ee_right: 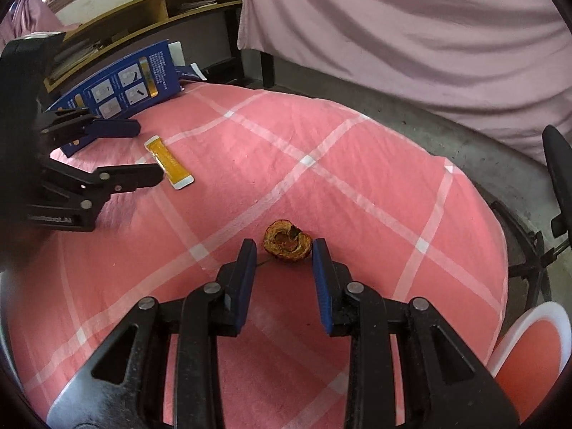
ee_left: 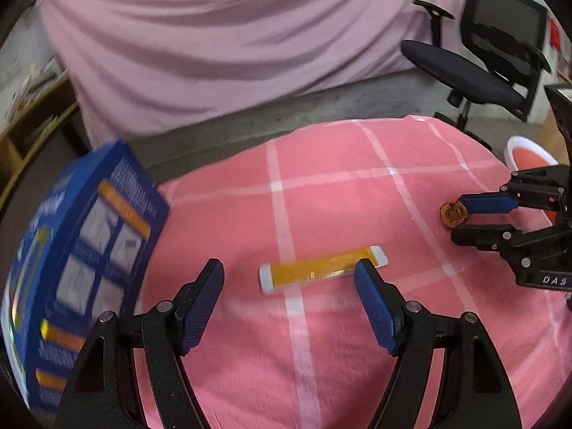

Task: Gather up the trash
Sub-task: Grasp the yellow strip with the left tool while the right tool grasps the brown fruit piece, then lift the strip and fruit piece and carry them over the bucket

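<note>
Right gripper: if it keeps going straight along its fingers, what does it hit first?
Most likely the dried brown fruit scrap, lying just past the fingertips of the right gripper and roughly centred between its open jaws. Beyond it, only the pink checked cloth. Depth is approximate.

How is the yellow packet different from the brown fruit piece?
The yellow packet is long, flat and shiny with white ends; the brown fruit piece is round, lumpy and dried-up. The packet lies by the left tongs, near the blue box; the fruit piece sits just in front of the right tongs. Both rest on the pink cloth, not yet picked up.
</note>
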Available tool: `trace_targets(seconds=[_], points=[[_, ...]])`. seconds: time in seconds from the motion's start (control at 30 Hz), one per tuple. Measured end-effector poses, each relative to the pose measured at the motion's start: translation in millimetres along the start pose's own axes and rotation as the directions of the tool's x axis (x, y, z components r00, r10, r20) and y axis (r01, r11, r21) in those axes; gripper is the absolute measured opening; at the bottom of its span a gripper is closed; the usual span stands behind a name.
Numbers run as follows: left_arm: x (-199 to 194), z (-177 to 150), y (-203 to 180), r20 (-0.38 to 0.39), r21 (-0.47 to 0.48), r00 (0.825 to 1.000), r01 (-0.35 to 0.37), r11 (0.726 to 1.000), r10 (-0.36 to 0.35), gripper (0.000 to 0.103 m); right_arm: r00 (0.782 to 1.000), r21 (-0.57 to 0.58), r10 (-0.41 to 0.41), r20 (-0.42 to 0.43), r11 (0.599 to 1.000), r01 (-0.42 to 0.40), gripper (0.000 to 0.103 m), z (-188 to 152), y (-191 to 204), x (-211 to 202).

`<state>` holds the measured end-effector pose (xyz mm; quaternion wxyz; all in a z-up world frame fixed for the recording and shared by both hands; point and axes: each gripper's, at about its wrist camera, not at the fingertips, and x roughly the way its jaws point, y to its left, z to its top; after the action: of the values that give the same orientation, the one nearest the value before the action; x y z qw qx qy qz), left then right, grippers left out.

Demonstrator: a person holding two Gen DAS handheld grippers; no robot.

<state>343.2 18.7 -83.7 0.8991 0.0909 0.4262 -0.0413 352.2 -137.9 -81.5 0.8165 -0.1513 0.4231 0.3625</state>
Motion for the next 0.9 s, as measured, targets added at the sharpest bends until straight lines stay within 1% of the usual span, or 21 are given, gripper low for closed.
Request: trace_targets(seconds=[0.07,0.13,0.2,0.27,0.33,0.4,0.5,0.57,0.6,0.73,0.83,0.9], points=[[4.8,3.6,-5.3,0.004,0.061,1.000,0.013,0.998,-0.013,0.070,1.000,0.017,0.014,-0.003,1.000,-0.014,0.050,-0.2,-3.4,-0.3],[11.8,2.2,-11.9,-0.022,0.118,0.999,0.043,0.992,-0.041,0.070,1.000,0.022,0.019,-0.005,1.000,-0.019,0.050,-0.1,-4.0,0.3],[15.5,-0.4,-15.4,-0.029,0.149,0.998,0.053,0.987,-0.049,0.068,1.000,0.025,0.023,-0.006,0.999,-0.023,0.050,-0.4,-4.4,0.2],[17.0,-0.8,-14.3,-0.038,0.138,0.996,0.089,0.986,-0.084,0.060,1.000,0.029,0.026,-0.005,0.999,-0.026,0.050,0.4,-2.5,1.0],[18.9,-1.6,-14.3,-0.045,0.122,0.994,0.103,0.987,-0.099,0.057,1.000,0.029,0.027,-0.004,0.999,-0.026,0.050,0.2,-1.7,0.4],[17.9,-3.0,-15.2,-0.051,0.111,0.994,0.102,0.989,-0.097,0.052,0.999,0.033,0.036,-0.001,0.999,-0.036,0.050,0.2,-2.1,-0.2],[11.9,-5.7,-18.7,-0.060,0.093,0.994,0.095,0.991,-0.089,0.043,0.999,0.052,0.054,0.003,0.997,-0.054,0.050,-1.6,-5.8,-2.1],[9.3,-5.5,-23.0,-0.068,0.079,0.994,0.093,0.992,-0.088,0.034,0.998,0.060,0.061,0.003,0.996,-0.061,0.050,-1.9,-7.4,-2.3],[7.0,-5.1,-26.0,-0.072,0.075,0.994,0.092,0.993,-0.087,0.032,0.998,0.060,0.062,0.003,0.996,-0.062,0.050,-2.3,-7.6,-2.5],[3.8,-0.8,-35.2,-0.092,0.077,0.992,0.094,0.993,-0.086,0.014,0.998,0.053,0.060,-0.001,0.997,-0.060,0.050,-2.7,-5.5,-2.3],[4.8,2.7,-41.1,-0.100,0.086,0.993,0.067,0.994,-0.059,0.013,0.998,0.054,0.060,0.000,0.997,-0.060,0.050,-3.7,-5.8,-3.3],[4.8,2.2,-41.0,-0.101,0.049,0.993,0.071,0.996,-0.066,0.012,0.998,0.055,0.061,0.000,0.997,-0.061,0.050,-4.8,-5.9,-4.3]])
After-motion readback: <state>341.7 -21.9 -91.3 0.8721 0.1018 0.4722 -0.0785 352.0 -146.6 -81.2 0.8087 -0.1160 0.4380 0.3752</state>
